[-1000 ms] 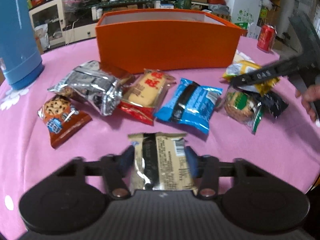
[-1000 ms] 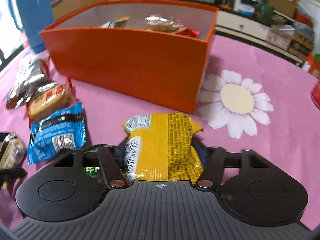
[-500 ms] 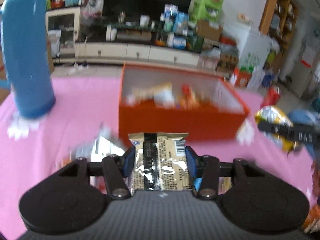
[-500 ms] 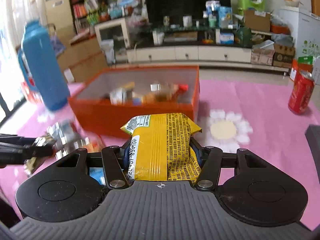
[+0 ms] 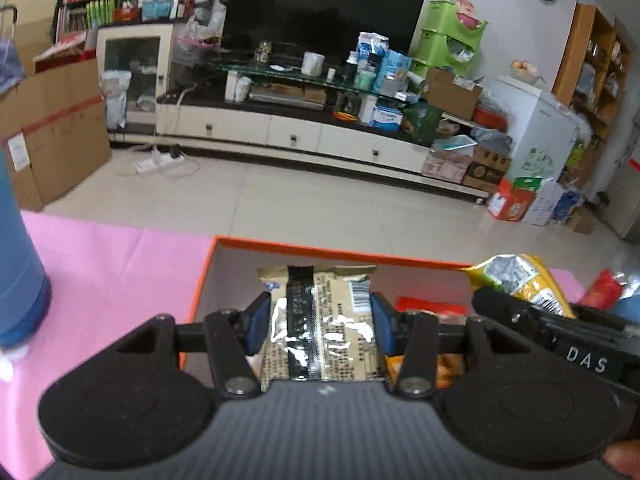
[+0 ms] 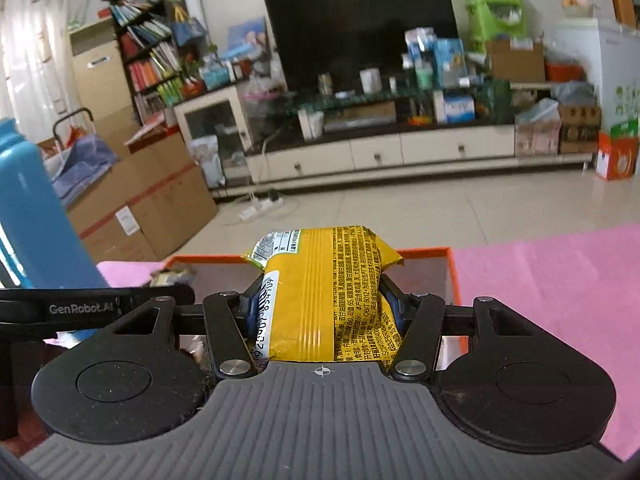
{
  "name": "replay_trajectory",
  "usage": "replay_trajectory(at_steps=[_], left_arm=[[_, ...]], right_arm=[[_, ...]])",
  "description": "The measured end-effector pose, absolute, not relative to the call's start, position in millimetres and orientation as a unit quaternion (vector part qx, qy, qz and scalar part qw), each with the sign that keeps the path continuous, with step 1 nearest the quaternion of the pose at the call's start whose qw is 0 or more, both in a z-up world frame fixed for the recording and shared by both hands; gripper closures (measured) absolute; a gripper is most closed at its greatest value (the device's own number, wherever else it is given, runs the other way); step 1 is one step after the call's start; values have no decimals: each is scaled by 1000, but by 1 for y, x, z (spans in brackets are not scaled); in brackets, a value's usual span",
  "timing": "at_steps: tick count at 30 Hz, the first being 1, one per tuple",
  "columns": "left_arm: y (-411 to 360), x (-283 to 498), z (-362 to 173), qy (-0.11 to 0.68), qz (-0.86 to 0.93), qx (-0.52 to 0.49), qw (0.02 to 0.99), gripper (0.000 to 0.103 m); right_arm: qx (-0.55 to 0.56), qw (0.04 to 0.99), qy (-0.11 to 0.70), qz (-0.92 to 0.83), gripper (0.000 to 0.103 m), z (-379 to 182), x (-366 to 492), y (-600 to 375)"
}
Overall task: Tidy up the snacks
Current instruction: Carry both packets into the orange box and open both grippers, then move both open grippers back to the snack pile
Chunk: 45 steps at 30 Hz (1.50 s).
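Both tools are carrying snacks over the orange box (image 5: 280,246): the left tool (image 5: 320,322) is pinching a beige packet (image 5: 324,320), the right tool (image 6: 320,312) a yellow packet (image 6: 332,280). Next, each is needing to spread and drop its packet inside.

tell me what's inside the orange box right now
Inside the orange cardboard box, red and orange snack packets show at its right side; the held beige foil packet and yellow packet cover the rest.
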<state>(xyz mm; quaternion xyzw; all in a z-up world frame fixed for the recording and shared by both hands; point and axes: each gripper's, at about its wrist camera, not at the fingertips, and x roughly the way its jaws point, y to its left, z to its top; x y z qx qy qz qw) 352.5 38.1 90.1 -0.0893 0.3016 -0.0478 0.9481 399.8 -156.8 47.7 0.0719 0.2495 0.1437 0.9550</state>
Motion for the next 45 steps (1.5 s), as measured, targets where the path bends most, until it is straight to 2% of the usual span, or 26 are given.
replay_trajectory(at_steps=[9, 10, 12, 13, 17, 23, 27, 30, 32, 34, 36, 38, 41, 45], left_arm=[[28, 366, 57, 311, -7, -17, 950, 54], [27, 366, 55, 309, -5, -13, 951, 52], [25, 364, 53, 302, -3, -3, 953, 37], [23, 363, 52, 300, -4, 0, 954, 33], [24, 362, 56, 299, -10, -12, 954, 33], [20, 355, 67, 285, -14, -13, 958, 32], [14, 340, 81, 275, -21, -6, 961, 31], [15, 316, 99, 273, -36, -15, 961, 31], [22, 292, 109, 269, -46, -32, 962, 28], [31, 256, 111, 268, -57, -44, 961, 26], [42, 217, 101, 277, -50, -49, 958, 19], [55, 178, 83, 297, -38, -66, 952, 7], [64, 134, 54, 345, -37, -85, 934, 7], [55, 94, 27, 382, -47, -62, 921, 7]], right_arm=[[43, 951, 286, 106, 64, 20, 441, -145], [40, 952, 286, 104, 64, 20, 442, -143], [37, 951, 290, 104, 63, 20, 443, -144], [38, 948, 296, 106, 61, 20, 444, -144], [48, 945, 306, 106, 55, 20, 439, -149], [67, 960, 256, 95, 36, 41, 420, -161], [70, 966, 230, 99, 36, 63, 402, -166], [70, 968, 218, 107, 33, 82, 376, -175], [73, 969, 209, 107, 24, 91, 347, -187], [67, 972, 200, 101, 21, 89, 309, -203], [58, 974, 202, 82, 19, 74, 264, -223], [66, 972, 219, 58, 18, 53, 227, -245], [119, 954, 273, 40, 19, 22, 189, -280], [164, 942, 290, 27, 19, 7, 164, -318]])
